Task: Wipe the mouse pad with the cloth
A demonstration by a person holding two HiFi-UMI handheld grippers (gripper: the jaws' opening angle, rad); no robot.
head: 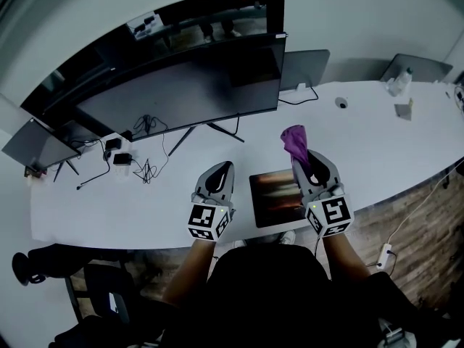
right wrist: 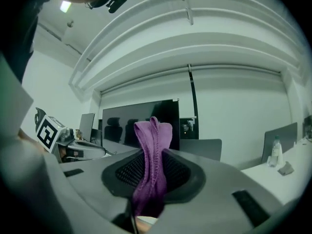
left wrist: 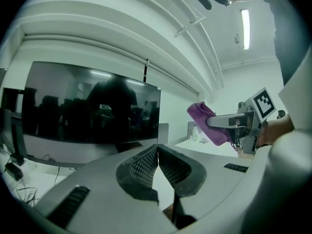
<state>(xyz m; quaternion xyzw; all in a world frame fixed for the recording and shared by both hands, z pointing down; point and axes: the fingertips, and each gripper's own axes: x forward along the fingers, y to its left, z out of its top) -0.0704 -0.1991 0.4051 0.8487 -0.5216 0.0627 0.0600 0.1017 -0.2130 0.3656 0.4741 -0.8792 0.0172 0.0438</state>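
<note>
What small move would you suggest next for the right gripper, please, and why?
Probably tip the right gripper down toward the pad: it clamps the cloth but holds it up in the air, by the pad's right edge.

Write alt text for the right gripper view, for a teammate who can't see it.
The right gripper is shut on a purple cloth, which sticks up above the jaws in a bunched fold. Behind it stands a dark monitor. The left gripper shows near the left edge, and a bottle stands at the far right.
</note>
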